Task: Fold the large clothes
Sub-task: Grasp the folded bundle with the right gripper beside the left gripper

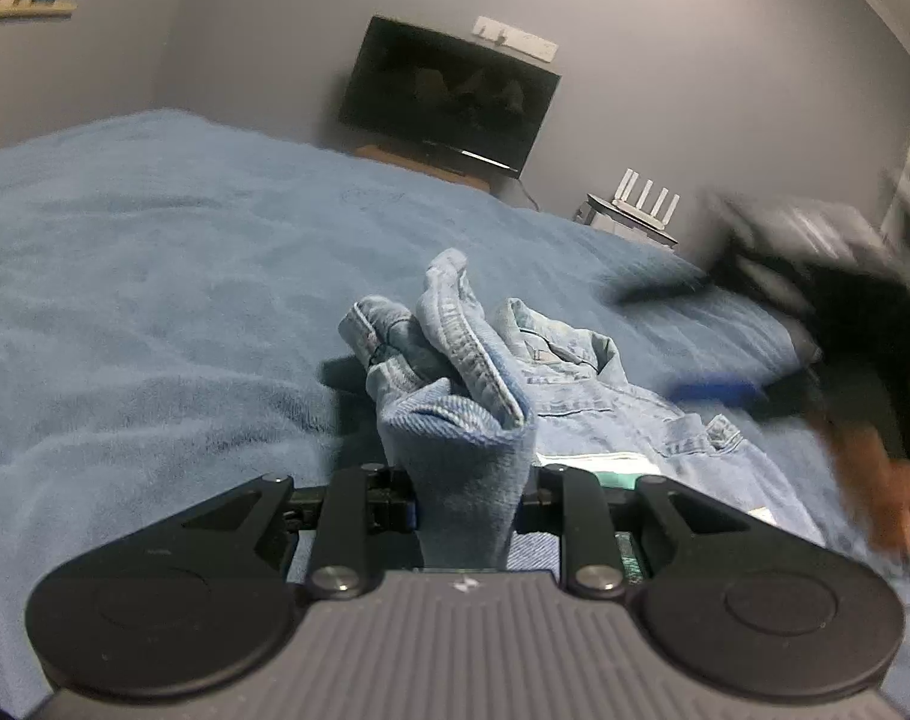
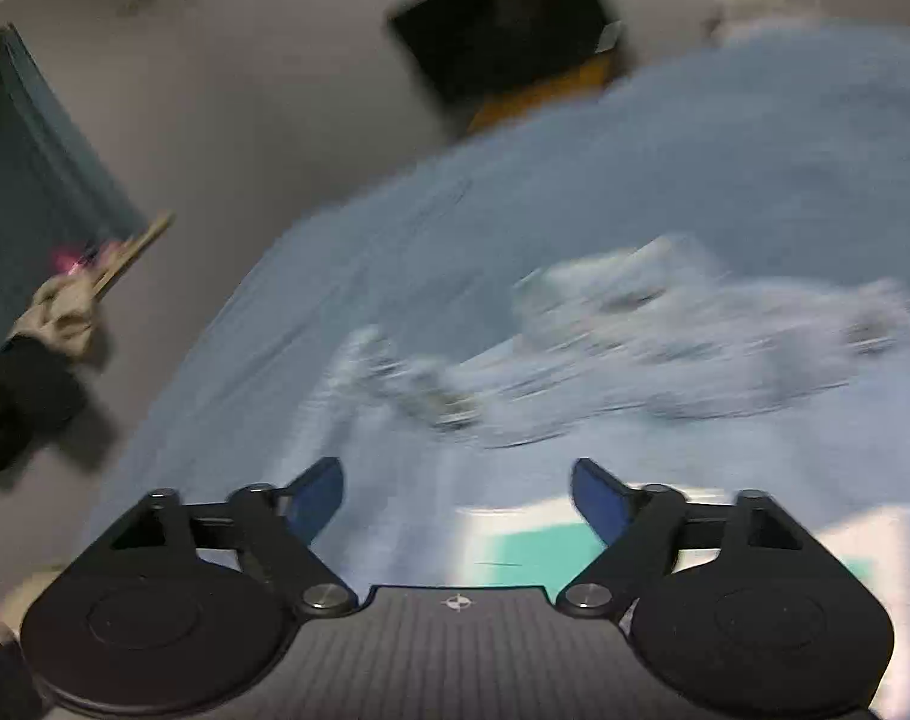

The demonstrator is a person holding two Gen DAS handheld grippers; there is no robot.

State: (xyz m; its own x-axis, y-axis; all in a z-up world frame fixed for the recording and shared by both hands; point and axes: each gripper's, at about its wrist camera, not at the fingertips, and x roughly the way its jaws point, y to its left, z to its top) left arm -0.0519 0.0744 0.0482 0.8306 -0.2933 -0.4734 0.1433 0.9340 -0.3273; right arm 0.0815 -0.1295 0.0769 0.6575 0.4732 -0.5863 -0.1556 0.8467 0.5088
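Left wrist view: left hand-held gripper (image 1: 468, 501) clamps a bunched denim jacket (image 1: 455, 384) at centre; right hand-held gripper (image 2: 457, 495) spread wide, empty, above the bed (image 2: 725, 168).

Your left gripper (image 1: 470, 504): jaws drawn close together and clamped on a bunched fold of denim jacket (image 1: 455, 396), which stands up between them. Your right gripper (image 2: 458, 501): jaws spread wide, blue pads (image 2: 317, 501) bare, nothing between them. Seen from the left wrist, that right gripper is only a dark blur, with your hand (image 1: 881, 492) below it.
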